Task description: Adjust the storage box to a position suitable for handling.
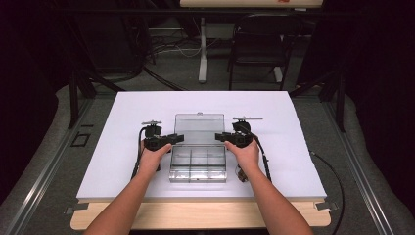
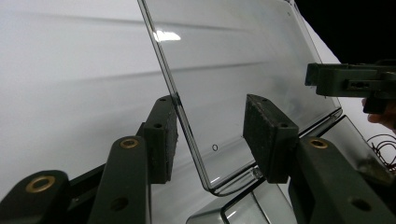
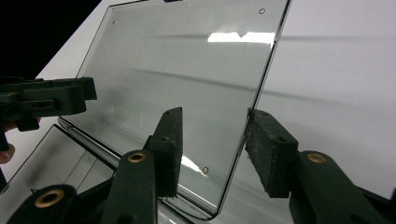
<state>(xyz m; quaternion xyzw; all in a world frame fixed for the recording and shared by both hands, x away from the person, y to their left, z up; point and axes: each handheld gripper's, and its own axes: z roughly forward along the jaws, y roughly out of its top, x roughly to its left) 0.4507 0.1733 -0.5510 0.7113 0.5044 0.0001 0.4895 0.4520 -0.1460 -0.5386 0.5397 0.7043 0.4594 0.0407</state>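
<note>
A clear plastic compartment box (image 1: 198, 165) sits in the middle of the white table (image 1: 117, 166). Its lid (image 1: 199, 128) stands open, tilted back. My left gripper (image 1: 165, 140) is at the lid's left side edge and my right gripper (image 1: 226, 137) at its right side edge. In the left gripper view the left gripper (image 2: 210, 122) is open, the lid (image 2: 233, 60) edge running between its pads, close against the left one. In the right gripper view the right gripper (image 3: 215, 135) is open astride the lid (image 3: 187, 60) edge, which lies near the right pad.
A small coil of thin wire (image 1: 240, 174) lies on the table by the person's right wrist. Beyond the table stand a black chair (image 1: 257, 44) and a white table leg (image 1: 202, 49). A wooden strip (image 1: 195, 216) runs along the near edge.
</note>
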